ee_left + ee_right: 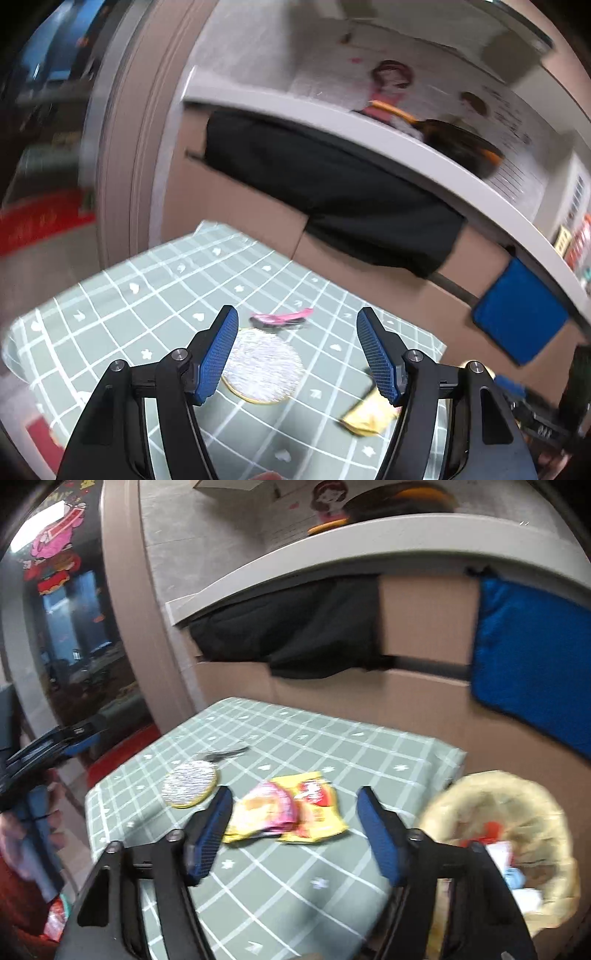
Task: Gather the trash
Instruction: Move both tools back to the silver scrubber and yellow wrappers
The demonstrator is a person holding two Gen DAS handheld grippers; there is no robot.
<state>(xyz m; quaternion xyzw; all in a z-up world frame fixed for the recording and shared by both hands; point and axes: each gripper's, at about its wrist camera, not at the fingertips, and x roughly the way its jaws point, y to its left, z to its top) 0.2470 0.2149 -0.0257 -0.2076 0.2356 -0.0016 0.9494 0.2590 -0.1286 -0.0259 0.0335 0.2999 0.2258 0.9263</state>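
A table under a green checked cloth (332, 746) holds the trash. Yellow snack wrappers (317, 812) and a pink-and-yellow packet (266, 808) lie just ahead of my right gripper (295, 794), which is open above them with nothing between its pads. A round silver foil disc with a yellow rim (262, 369) lies under my open left gripper (297, 312), close to its left finger. Beyond that gripper lies a pink wrapper (284, 317), and a yellow wrapper (365, 417) lies by its right finger. The right wrist view shows the disc (190, 784) too.
A pale woven basket (480, 794) with scraps inside stands at the table's right edge. Behind the table a white counter (332, 550) overhangs brown cabinet fronts, hung with a black cloth (295, 627) and a blue cloth (532, 657). A red mat (40, 225) lies on the floor at left.
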